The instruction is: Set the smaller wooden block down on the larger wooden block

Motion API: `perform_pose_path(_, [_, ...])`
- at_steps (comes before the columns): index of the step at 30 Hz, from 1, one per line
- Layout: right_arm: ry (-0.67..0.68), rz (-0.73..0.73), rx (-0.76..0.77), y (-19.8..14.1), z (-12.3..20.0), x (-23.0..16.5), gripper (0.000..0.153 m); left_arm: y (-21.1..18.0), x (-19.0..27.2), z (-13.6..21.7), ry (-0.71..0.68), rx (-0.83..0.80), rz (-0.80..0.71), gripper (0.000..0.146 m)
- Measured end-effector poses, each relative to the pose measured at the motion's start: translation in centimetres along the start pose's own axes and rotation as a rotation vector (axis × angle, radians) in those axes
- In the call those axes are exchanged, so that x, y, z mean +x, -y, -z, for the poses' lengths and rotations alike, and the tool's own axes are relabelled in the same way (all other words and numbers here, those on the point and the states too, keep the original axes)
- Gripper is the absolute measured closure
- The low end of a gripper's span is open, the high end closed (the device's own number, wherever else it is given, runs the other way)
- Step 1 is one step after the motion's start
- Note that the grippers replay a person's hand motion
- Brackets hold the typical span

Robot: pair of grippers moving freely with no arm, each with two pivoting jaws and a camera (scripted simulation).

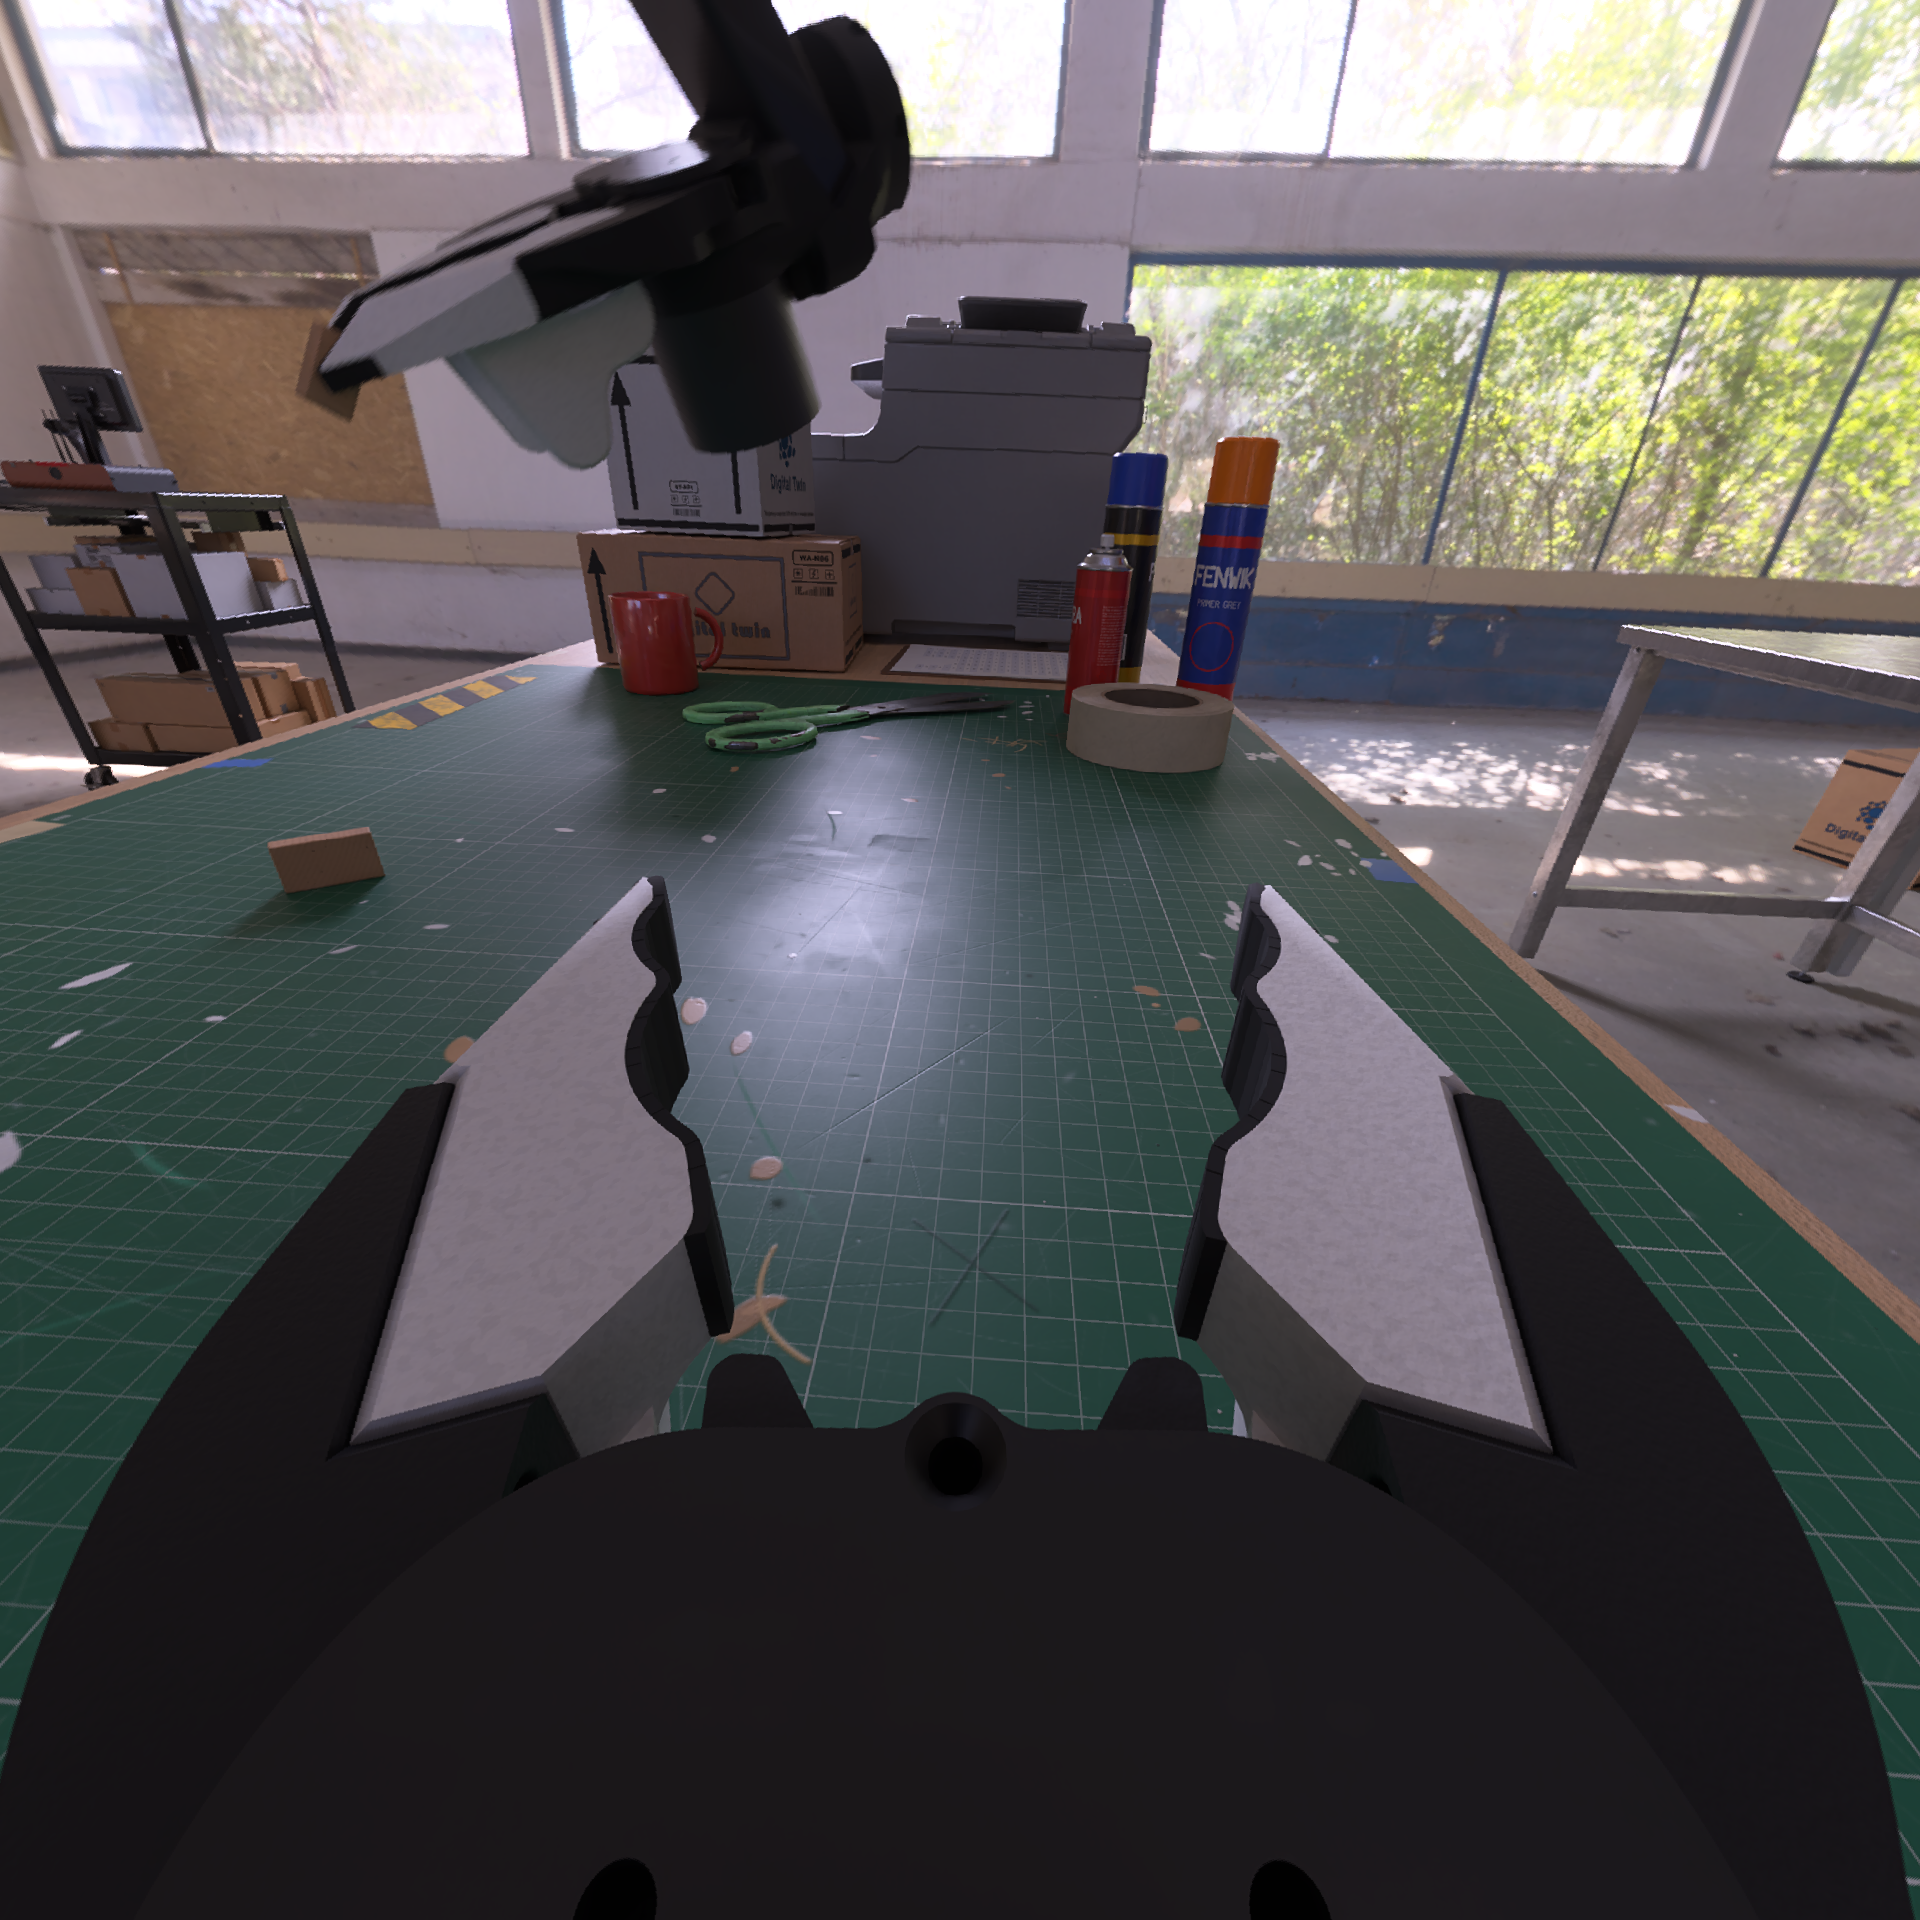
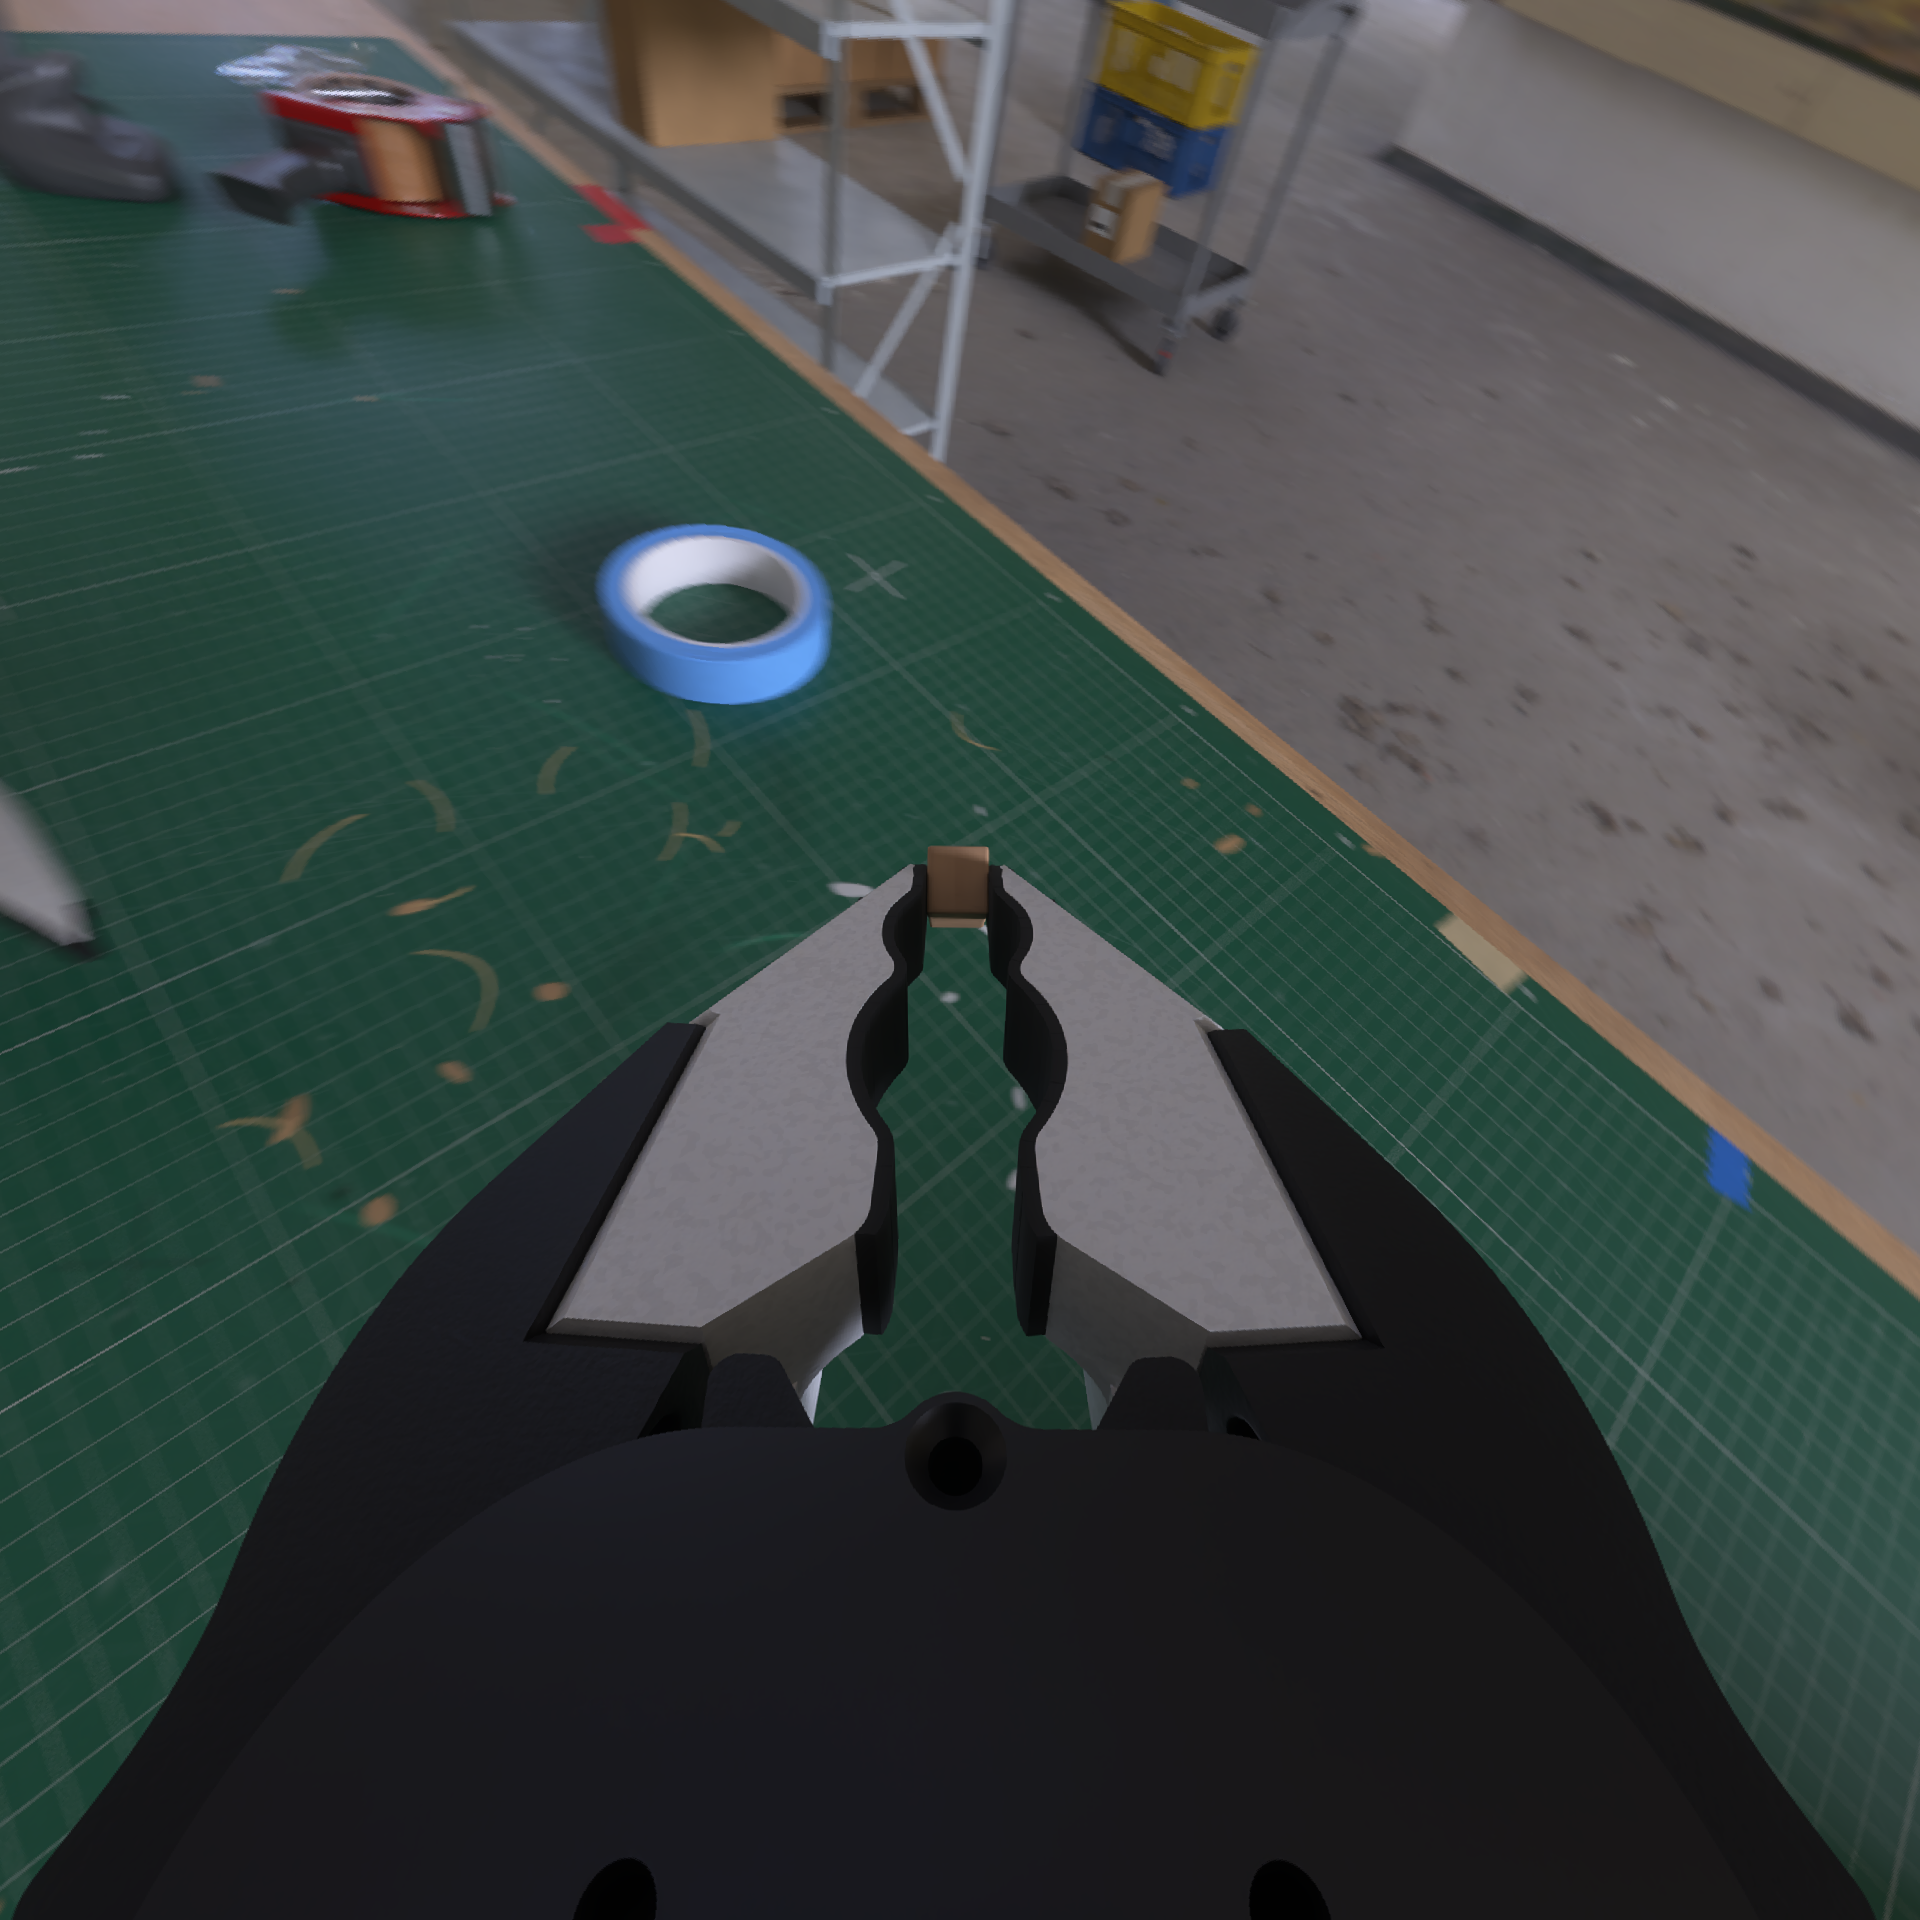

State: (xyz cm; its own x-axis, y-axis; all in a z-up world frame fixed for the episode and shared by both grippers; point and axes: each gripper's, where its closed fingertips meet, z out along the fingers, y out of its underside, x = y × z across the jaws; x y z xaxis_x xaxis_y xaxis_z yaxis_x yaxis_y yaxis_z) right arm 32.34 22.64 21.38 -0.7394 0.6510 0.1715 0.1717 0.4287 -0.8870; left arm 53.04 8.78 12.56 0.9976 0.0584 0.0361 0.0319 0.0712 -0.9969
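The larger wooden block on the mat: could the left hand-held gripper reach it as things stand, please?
Probably yes: the left hand-held gripper is open and empty, and bare green mat lies between it and the larger wooden block.

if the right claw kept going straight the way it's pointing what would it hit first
Probably the bare green cutting mat, just past the smaller wooden block pinched in the right claw. It points downward at the mat. The blue tape roll lies ahead but to the left, so likely missed; depth is unclear.
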Motion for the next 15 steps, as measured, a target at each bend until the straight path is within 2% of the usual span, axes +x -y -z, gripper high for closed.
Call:
perform_pose_path(4, [-0.122,-0.107,-0.053,-3.7,-2.4,5.6,0.142,0.0,0.0,0.0,0.002,0.002,-0.004,0.041])
perform_pose_path(7, [-0.147,-0.162,-0.121,-7.0,-4.7,8.3,0.142,0.0,0.1,0.0,-0.002,0.003,-0.007,0.045])
perform_pose_path(11, [-0.135,-0.183,-0.224,-10.4,-7.5,10.2,0.142,-0.1,0.2,-0.1,-0.002,-0.006,-0.020,0.048])
perform_pose_path(15, [-0.069,-0.171,-0.344,-12.3,-9.3,10.4,0.142,-0.3,0.2,-0.3,0.007,-0.028,-0.029,0.050])
